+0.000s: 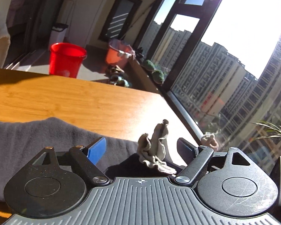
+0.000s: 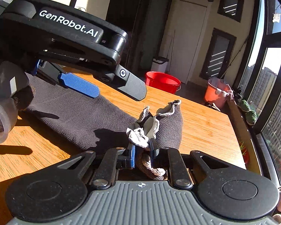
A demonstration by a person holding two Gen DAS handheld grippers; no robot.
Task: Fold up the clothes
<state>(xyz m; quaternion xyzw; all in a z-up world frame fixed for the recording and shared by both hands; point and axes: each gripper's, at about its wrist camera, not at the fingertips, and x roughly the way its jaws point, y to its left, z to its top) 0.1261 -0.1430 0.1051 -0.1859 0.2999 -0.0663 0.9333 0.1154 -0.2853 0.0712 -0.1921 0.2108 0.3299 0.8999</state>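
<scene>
1. Two blue-padded fingers of the left gripper [image 1: 141, 146] stand wide apart in the left wrist view, with nothing between them but a bunched, pale-edged corner of the grey garment [image 1: 28, 140] rising just ahead. The garment lies on the wooden surface [image 1: 75, 99], spread to the left under the gripper. Beyond the surface a red bucket [image 1: 66, 61] and an orange bucket [image 1: 118, 54] sit on the floor by a tall window [image 1: 234, 65], and round green plants [image 1: 155, 71] line the sill.

2. Seen from the right wrist view, the right gripper [image 2: 142, 150] has its jaws drawn narrow and pinched on a crumpled fold of the grey garment [image 2: 80, 116], whose pale hem [image 2: 140, 133] puffs up just past the fingertips. The rest of the cloth stretches away to the left across the wooden surface [image 2: 206, 123]. The left gripper [image 2: 103, 88] hangs above that far part, its jaws wide, one blue pad facing down over the fabric; whether it touches the cloth cannot be told
</scene>
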